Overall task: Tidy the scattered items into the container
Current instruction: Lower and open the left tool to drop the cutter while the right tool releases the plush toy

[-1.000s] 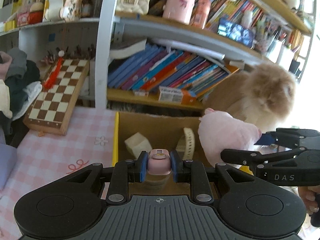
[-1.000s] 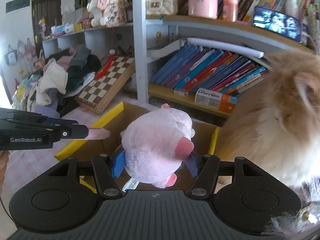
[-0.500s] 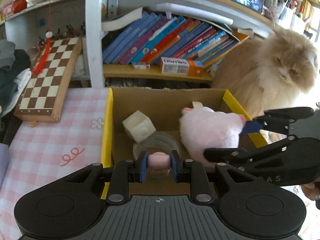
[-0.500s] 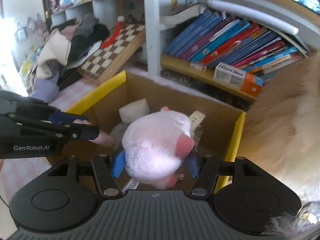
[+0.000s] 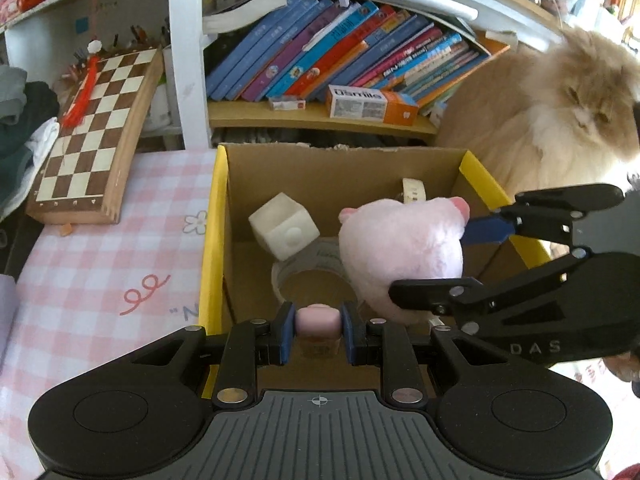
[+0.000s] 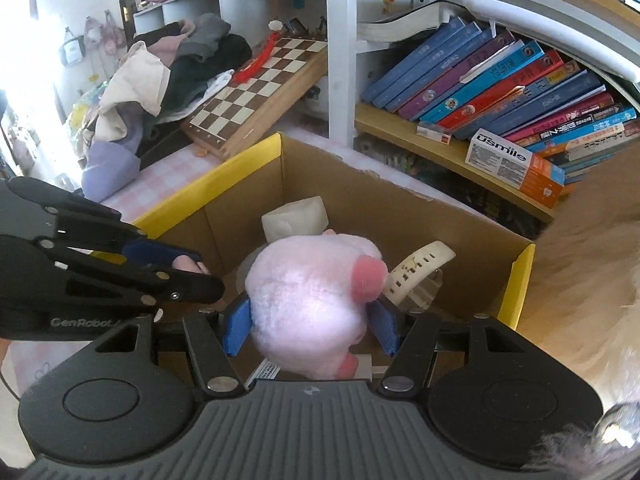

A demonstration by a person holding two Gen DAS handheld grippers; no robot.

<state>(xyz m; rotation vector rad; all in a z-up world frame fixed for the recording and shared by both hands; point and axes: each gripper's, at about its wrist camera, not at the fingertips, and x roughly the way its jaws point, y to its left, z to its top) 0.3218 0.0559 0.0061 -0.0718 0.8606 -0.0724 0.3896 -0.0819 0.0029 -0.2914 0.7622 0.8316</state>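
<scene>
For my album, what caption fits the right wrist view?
Right gripper lowers a pink plush toy into the cardboard box, left gripper alongside.

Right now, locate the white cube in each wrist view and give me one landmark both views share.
Left wrist: the white cube sits inside the cardboard box, left of centre, just left of the pink plush, tilted against a tape roll.
Right wrist: the white cube lies near the middle, at the box's far wall, partly hidden behind the plush.
Shared landmark: the chessboard, at left in the left wrist view and upper centre-left in the right.
</scene>
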